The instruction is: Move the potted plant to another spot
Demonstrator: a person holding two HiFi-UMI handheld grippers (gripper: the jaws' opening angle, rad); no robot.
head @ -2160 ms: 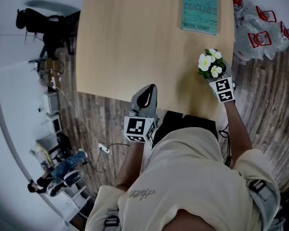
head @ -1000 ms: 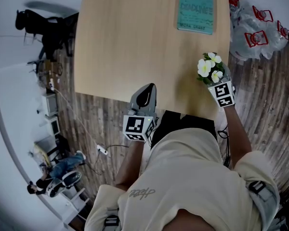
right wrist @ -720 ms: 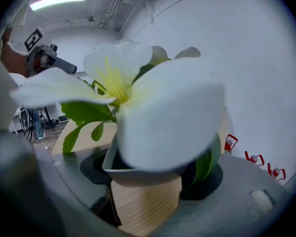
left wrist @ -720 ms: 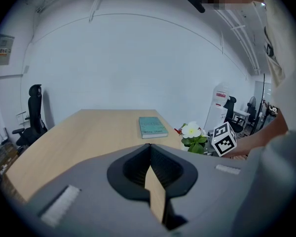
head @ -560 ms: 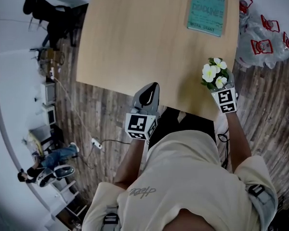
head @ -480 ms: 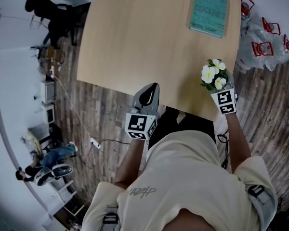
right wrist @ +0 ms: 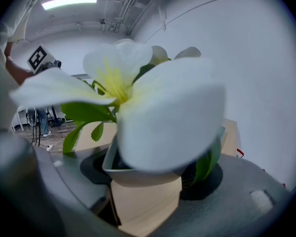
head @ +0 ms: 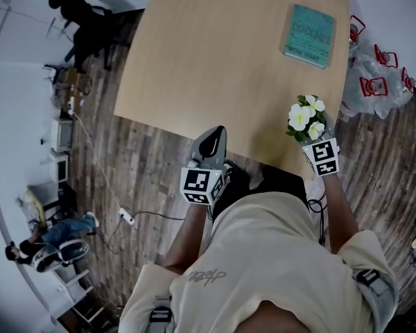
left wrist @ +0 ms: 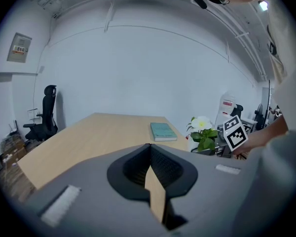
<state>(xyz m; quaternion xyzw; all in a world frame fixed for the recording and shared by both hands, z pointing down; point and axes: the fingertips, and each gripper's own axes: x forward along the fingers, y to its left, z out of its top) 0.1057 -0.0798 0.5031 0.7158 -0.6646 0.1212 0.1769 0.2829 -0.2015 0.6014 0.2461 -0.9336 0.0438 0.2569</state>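
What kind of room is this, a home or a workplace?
Most likely an office or lab workroom: a large light wooden table with a teal paperback book on it, a black high-backed office chair by the bare white wall, and exposed ceiling pipes.

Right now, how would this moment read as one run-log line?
right gripper: shut on potted plant, at near right corner of wooden table | left gripper: shut, empty | teal book: table's far right

Wooden table (head: 215, 68) and things near it
A green book (head: 309, 26) lies on the table; a black chair (head: 76, 19) stands left of it.
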